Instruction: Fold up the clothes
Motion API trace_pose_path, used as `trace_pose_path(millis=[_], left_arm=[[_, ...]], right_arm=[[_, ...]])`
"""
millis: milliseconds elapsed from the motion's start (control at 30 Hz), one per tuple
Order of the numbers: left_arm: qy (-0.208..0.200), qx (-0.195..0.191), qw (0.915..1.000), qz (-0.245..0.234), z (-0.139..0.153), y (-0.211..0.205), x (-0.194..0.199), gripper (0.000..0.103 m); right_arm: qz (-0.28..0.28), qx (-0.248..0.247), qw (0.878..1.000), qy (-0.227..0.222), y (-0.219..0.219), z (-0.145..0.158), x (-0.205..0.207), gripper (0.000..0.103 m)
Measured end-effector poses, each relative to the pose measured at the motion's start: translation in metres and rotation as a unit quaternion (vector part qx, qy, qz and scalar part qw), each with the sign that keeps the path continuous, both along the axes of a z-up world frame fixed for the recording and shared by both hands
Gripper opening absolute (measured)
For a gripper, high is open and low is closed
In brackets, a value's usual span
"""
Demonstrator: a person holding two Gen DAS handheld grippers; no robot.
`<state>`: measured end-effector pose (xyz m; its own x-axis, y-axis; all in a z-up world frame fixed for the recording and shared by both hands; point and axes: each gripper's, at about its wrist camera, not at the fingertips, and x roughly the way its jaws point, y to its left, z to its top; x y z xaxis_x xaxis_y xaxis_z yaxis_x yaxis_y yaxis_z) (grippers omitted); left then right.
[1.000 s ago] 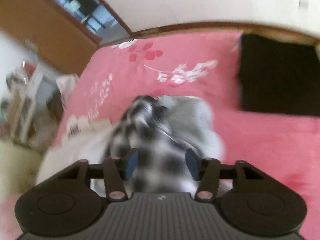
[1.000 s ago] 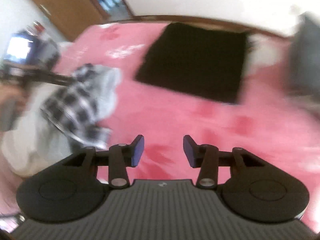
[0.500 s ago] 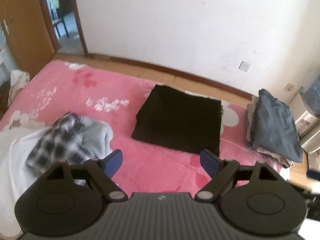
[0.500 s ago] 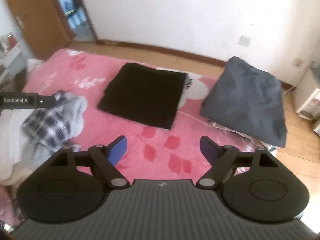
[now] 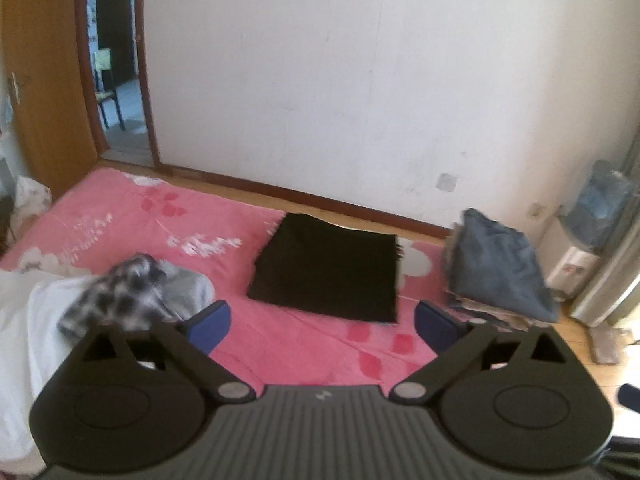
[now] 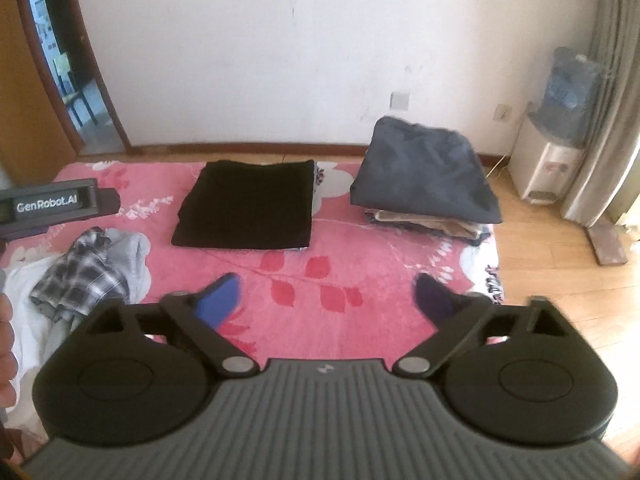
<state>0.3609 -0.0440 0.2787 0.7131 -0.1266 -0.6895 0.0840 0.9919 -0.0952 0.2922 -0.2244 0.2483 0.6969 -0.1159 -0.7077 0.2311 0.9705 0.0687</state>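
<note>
While both grippers hang empty: unfolded laundry at lower left.
Left gripper (image 5: 322, 326) and right gripper (image 6: 326, 300) have just spread wide; the limp, light plaid shirt (image 6: 82, 280) likely wants pinching at collar or hem.

A: Where did the clothes lie?
B: A folded black garment (image 6: 246, 204) lay flat mid-bed. Far right sat a stack (image 6: 428, 178), a blue-grey piece on top.
A: And the unfolded ones?
B: A crumpled plaid shirt (image 6: 82, 280) lay on a grey garment (image 6: 134, 254), near left.
</note>
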Motion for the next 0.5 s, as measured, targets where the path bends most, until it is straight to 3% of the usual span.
trace_pose_path(millis=[100,233,500], left_arm=[[0.011,-0.026,0.9996,-0.008,0.008,0.002,-0.017,0.102],[0.010,0.010,0.9998,-0.010,0.013,-0.006,-0.034,0.102],[0.001,0.024,0.9996,-0.013,0.021,-0.013,-0.048,0.102]], right_arm=[[-0.013,-0.001,1.000,-0.006,0.004,0.004,-0.027,0.102],[-0.053,-0.011,0.999,0.006,0.004,0.004,-0.053,0.102],[-0.087,-0.056,0.995,0.015,0.006,0.015,-0.066,0.102]])
